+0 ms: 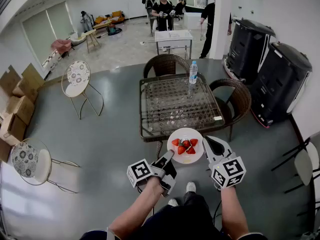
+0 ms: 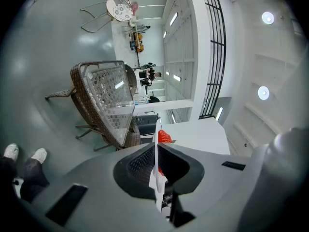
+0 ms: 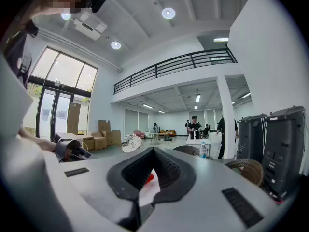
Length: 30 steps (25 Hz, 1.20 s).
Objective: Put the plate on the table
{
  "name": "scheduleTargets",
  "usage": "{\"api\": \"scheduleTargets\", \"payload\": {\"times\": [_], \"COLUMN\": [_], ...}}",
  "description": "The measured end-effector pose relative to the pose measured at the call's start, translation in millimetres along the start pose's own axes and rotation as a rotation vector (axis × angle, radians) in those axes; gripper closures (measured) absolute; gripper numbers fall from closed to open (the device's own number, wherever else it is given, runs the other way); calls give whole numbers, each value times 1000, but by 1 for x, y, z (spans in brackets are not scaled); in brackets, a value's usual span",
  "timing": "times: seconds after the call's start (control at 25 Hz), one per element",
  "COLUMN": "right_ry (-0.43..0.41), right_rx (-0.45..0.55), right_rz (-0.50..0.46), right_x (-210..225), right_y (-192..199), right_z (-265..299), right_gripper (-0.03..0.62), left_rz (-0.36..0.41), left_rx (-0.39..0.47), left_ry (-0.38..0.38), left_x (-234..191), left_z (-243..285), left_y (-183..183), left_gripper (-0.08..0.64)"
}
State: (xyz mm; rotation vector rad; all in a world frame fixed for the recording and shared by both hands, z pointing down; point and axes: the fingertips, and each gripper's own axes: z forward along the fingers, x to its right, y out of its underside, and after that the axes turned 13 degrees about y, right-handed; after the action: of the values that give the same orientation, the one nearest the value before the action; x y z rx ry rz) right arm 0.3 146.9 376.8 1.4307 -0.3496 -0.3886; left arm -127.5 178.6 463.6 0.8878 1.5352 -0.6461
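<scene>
Item: plate point(image 1: 184, 134), white, round, carrying a cluster of cut strawberries point(image 1: 185, 145).

Location: lower centre of the head view, just above your forearms. It overlaps the near rim of the glass-topped wicker table point(image 1: 142, 109). Whether it touches the tabletop cannot be told.

Your left gripper point(image 1: 170, 157): at the plate's lower-left rim. In the left gripper view the plate stands edge-on as a thin white line running up the middle of the frame. The two dark pads point(image 2: 137, 164) are closed against it from either side, and a red strawberry shows just above them.

Your right gripper point(image 1: 209, 145): at the plate's right rim. In the right gripper view the white rim lies wedged in the notch between the pads point(image 3: 169, 170), which are clamped on it. A bit of red fruit shows at the left of the gap.

Also on the table: a clear water bottle point(image 1: 193, 74), upright at the far edge, upper centre of the head view, well apart from the plate.

Around the table: two wicker chairs, one at the far side point(image 1: 165, 63) and one at the right point(image 1: 239, 98).
</scene>
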Motion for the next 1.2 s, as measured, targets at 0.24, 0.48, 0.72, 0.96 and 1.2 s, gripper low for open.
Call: {"api": "scheduleTargets", "payload": {"times": [0.24, 0.48, 0.72, 0.96, 1.2], "right_ry": [0, -4, -12, -24, -39], "right_rx": [7, 5, -1, -8, -29], "right_rz": [2, 8, 10, 16, 29], "right_x": [2, 3, 3, 13, 41], "right_y": [2, 2, 6, 8, 16], "right_z": [2, 3, 5, 15, 33], "right_gripper": [588, 588, 588, 588, 588], "left_rz": [0, 7, 9, 13, 23], "left_rx": [0, -2, -4, -2, 4], "left_ry": [-2, -3, -15, -25, -36], "left_x": [-3, -4, -6, -12, -22], "left_z": [1, 2, 2, 15, 45], "left_y": [0, -1, -1, -5, -6], "left_gripper": [541, 541, 541, 541, 541]}}
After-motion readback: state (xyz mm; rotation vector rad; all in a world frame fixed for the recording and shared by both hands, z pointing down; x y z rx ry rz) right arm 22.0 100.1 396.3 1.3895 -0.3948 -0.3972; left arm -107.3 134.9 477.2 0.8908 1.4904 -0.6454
